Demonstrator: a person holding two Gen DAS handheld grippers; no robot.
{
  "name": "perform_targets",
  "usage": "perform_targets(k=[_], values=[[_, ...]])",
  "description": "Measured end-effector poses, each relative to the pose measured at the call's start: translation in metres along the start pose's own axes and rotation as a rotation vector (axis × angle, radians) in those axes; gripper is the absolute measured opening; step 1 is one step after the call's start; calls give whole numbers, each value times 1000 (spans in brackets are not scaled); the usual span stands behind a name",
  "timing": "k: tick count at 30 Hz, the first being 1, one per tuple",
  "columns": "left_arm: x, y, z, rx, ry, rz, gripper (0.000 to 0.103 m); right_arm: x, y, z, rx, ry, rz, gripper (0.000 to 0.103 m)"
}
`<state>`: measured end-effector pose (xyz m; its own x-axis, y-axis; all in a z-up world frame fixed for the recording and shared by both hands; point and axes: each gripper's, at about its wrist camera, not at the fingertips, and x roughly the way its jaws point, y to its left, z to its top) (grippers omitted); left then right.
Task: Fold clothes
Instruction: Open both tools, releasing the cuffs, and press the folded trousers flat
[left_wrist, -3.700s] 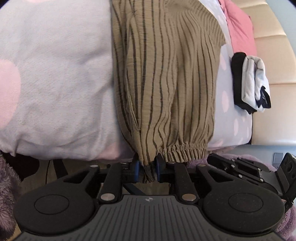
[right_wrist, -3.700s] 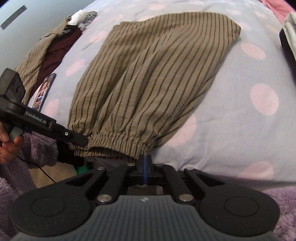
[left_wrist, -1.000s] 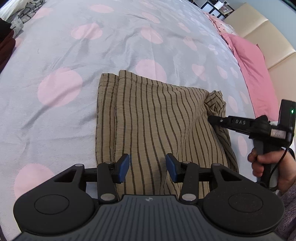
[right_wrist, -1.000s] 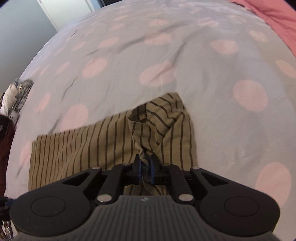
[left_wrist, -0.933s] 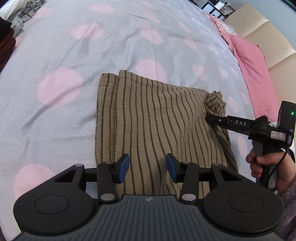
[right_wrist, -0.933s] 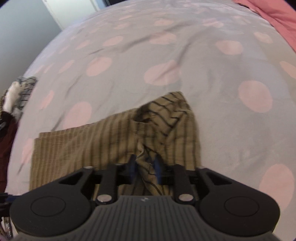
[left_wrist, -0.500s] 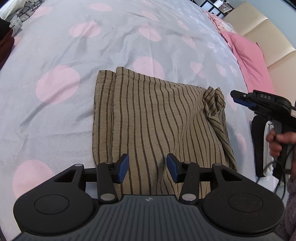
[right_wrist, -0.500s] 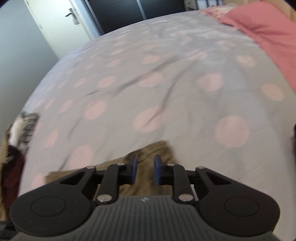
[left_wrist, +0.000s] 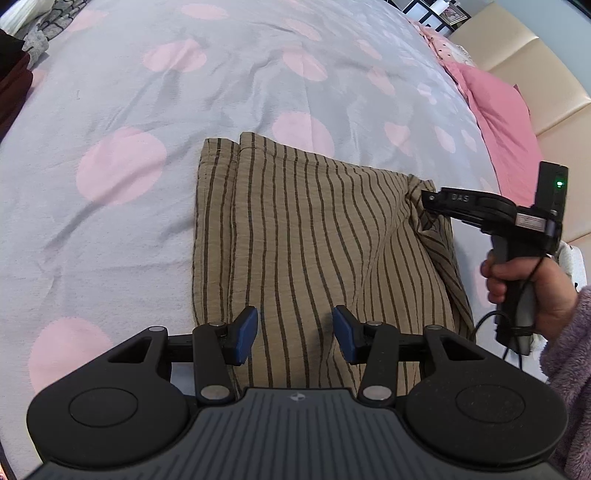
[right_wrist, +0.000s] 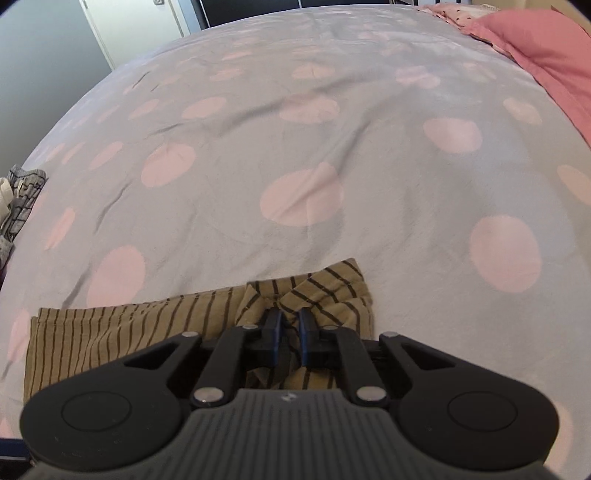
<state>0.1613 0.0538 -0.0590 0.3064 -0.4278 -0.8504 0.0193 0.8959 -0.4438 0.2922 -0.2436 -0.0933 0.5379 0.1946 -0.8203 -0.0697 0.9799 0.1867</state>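
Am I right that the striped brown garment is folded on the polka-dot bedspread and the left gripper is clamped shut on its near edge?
Not quite. The left gripper is open above the striped garment, as the left wrist view shows. The rest is right.

- The striped garment (left_wrist: 314, 236) is crinkled, matt woven cloth.
- The bedspread (left_wrist: 147, 110) is soft, matt, lightly creased fabric.
- The left gripper (left_wrist: 295, 332) is matt black plastic with blue pads (left_wrist: 246, 326) and shiny metal rivets.
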Motion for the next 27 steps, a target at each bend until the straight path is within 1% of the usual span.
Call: perform_targets(k=[4, 5, 6, 8, 10, 12, 13, 14, 15, 16, 17, 18, 20, 23, 25, 27], values=[[0, -1, 1, 6, -2, 3, 43, -1, 1, 1, 1, 3, 8, 16], [-1, -1, 1, 10, -3, 2, 43, -1, 1, 2, 2, 4, 10, 18], [-2, -1, 0, 16, -4, 1, 43, -5, 1, 3, 6, 4, 17, 21], [-4, -1, -1, 29, -9, 0, 43, -13, 0, 5, 12, 5, 30, 33], [-7, 0, -2, 43, -16, 0, 43, -29, 2, 6, -1, -24, 31, 40], [-11, 1, -4, 47, -26, 7, 43, -47, 3, 6, -18, -65, 33, 41], [-13, 1, -5, 48, -30, 7, 43, -56, 2, 6, -24, -83, 31, 41], [-15, 0, -7, 51, -34, 5, 43, -65, 2, 5, -30, -101, 28, 39], [-18, 0, -9, 57, -37, 2, 43, -73, 1, 3, -34, -102, 26, 37], [-20, 0, -11, 66, -39, 1, 43, -79, -1, 0, -37, -98, 17, 26], [-22, 0, -12, 74, -40, 1, 43, -85, -3, -4, -43, -86, 6, 11], [-24, 0, -14, 81, -42, 3, 43, -89, -5, -11, -50, -71, 2, 9], [-26, 3, -19, 85, -42, 13, 43, -98, -9, -26, -65, -42, -6, 9], [-29, 6, -24, 92, -41, 21, 43, -97, -17, -59, -84, 35, -31, 8], [-31, 6, -28, 102, -41, 25, 43, -93, -19, -80, -93, 85, -32, 8], [-32, 3, -32, 122, -45, 22, 43, -96, -20, -93, -97, 111, -27, 8]])
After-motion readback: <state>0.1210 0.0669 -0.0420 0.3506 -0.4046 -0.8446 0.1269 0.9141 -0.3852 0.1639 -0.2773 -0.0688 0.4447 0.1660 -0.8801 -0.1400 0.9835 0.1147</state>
